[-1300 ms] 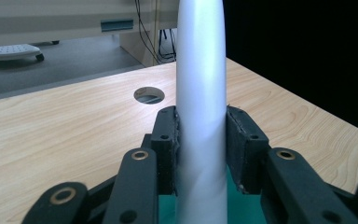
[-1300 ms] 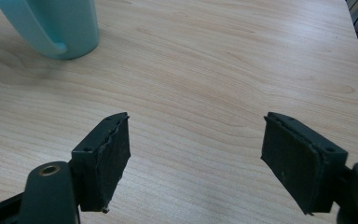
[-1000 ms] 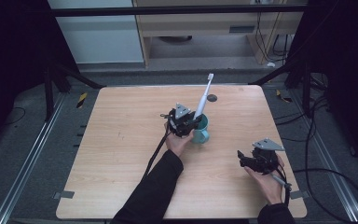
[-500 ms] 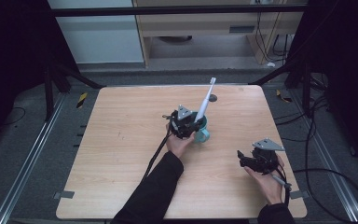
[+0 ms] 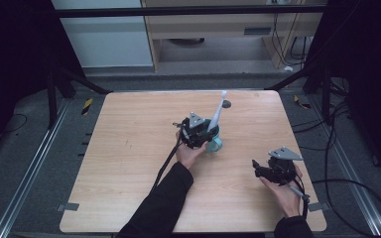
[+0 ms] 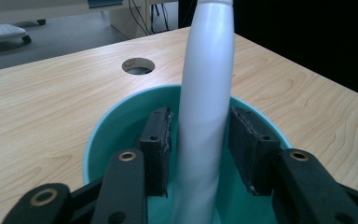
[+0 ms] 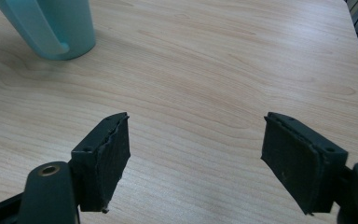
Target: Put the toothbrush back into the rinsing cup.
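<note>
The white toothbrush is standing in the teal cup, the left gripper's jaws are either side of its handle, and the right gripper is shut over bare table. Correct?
Not quite: the right gripper is open, its jaws wide apart over bare table, as the right gripper view shows. The white toothbrush does stand in the teal cup, with the left gripper jaws, which have just been opening, either side of its handle.

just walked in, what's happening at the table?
A person works a gripper in each hand at a wooden table. The left gripper is over a teal mug with a white toothbrush standing in it. Its jaws have just been opening: the handle stands between the pads, with a visible gap on the right side. The toothbrush leans on the rim, tip up, in the high view. The right gripper waits off to the side, jaws wide open over bare wood, holding nothing.
</note>
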Tool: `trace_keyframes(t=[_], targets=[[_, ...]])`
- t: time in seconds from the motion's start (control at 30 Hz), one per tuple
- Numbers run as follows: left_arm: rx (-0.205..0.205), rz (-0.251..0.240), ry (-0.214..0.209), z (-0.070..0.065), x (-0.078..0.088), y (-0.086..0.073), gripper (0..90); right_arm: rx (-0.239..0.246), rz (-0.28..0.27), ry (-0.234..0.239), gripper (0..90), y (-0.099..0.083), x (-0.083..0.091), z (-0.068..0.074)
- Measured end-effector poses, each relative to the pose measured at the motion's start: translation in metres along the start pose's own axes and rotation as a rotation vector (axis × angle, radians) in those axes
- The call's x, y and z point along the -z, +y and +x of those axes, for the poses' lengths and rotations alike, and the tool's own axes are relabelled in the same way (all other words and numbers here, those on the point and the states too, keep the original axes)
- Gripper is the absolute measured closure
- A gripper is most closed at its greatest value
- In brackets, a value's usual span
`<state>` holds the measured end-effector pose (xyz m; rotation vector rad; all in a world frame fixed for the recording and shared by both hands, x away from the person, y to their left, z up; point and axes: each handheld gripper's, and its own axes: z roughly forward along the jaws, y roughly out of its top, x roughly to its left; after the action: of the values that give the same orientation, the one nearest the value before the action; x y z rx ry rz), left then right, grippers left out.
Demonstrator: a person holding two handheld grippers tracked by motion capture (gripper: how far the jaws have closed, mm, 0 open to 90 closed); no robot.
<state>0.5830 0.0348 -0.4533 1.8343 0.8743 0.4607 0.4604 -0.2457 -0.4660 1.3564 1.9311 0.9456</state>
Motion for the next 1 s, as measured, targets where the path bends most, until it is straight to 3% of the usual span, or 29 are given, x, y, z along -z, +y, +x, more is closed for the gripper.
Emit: trace_keyframes(t=[0.13, 0.37, 0.53, 0.6, 0.67, 0.73, 1.0], targets=[[0.0, -0.014, -0.013, 0.001, 0.013, 0.003, 54.7, 0.002, -0.002, 0.0, 23.3, 0.0, 0.0, 0.001], [-0.024, -0.058, -0.039, 0.007, 0.049, 0.012, 49.4, -0.003, -0.009, -0.003, 23.0, 0.001, 0.0, 0.001], [-0.015, -0.053, -0.059, 0.017, 0.076, 0.012, 46.8, -0.015, -0.013, -0.004, 22.6, 0.001, 0.001, 0.0], [-0.023, -0.042, -0.033, 0.022, 0.084, 0.011, 46.2, -0.015, -0.011, -0.006, 22.3, 0.001, 0.001, 0.0], [-0.002, -0.029, -0.04, 0.029, 0.09, 0.011, 45.1, -0.017, -0.011, -0.007, 22.1, 0.001, 0.001, 0.0], [-0.023, -0.016, -0.007, 0.034, 0.098, 0.008, 43.9, -0.015, -0.012, -0.009, 21.9, 0.001, 0.002, 0.0], [-0.005, -0.003, 0.057, 0.06, 0.135, -0.017, 40.4, -0.017, -0.012, -0.016, 20.9, 0.0, 0.002, -0.002]])
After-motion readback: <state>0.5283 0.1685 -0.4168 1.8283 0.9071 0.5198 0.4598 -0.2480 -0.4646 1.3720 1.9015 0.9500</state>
